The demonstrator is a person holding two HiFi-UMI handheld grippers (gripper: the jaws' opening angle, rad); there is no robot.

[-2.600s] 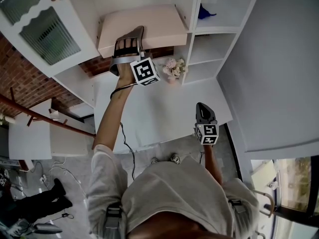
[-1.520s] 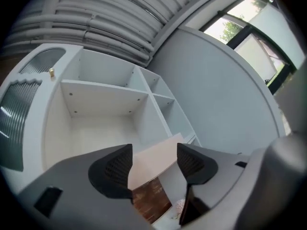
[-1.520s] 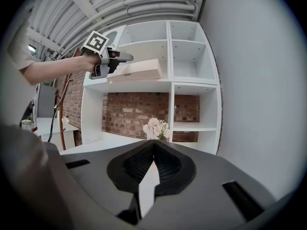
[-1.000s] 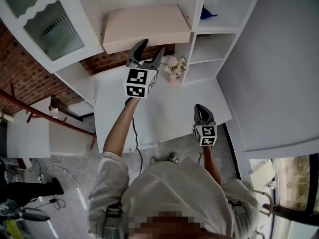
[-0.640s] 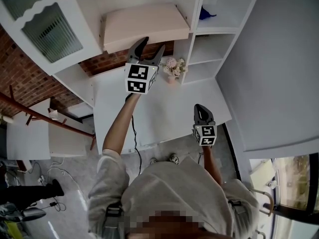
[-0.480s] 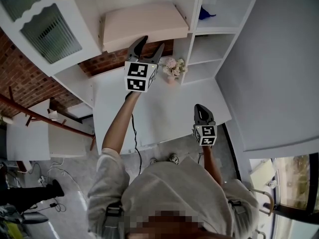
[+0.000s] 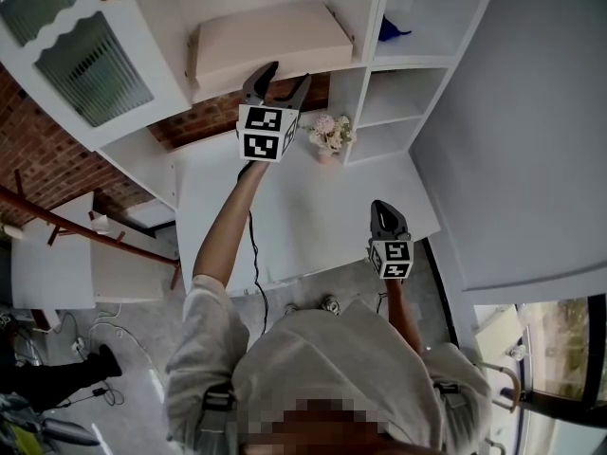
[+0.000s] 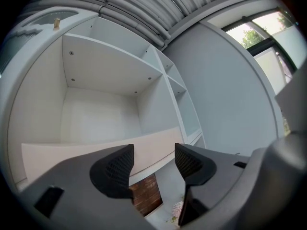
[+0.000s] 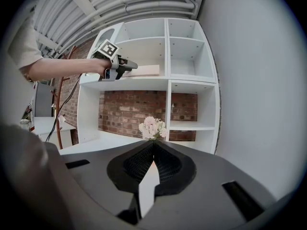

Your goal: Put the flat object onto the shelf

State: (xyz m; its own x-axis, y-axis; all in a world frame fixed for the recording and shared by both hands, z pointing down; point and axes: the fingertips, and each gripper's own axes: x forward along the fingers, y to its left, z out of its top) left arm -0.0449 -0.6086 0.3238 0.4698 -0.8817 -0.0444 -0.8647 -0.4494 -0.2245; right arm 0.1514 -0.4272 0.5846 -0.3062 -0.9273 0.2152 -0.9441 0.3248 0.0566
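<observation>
Your left gripper (image 7: 287,74) has its jaws apart, and they have just been opening a little. Nothing sits between the pads: through the gap you see only the front edge of the flat board (image 8: 72,152). The board lies on the upper shelf (image 9: 144,84), and the jaw bodies hide part of its near edge. From the head view the jaw tips overlap the board's front edge, so you cannot tell whether they touch it. Your right gripper (image 9: 153,147) hangs low over the white table (image 7: 313,207), jaws together and empty, pointing at the flowers (image 9: 152,127). A blue thing (image 7: 391,27) in the next compartment is half hidden and cannot be identified.
</observation>
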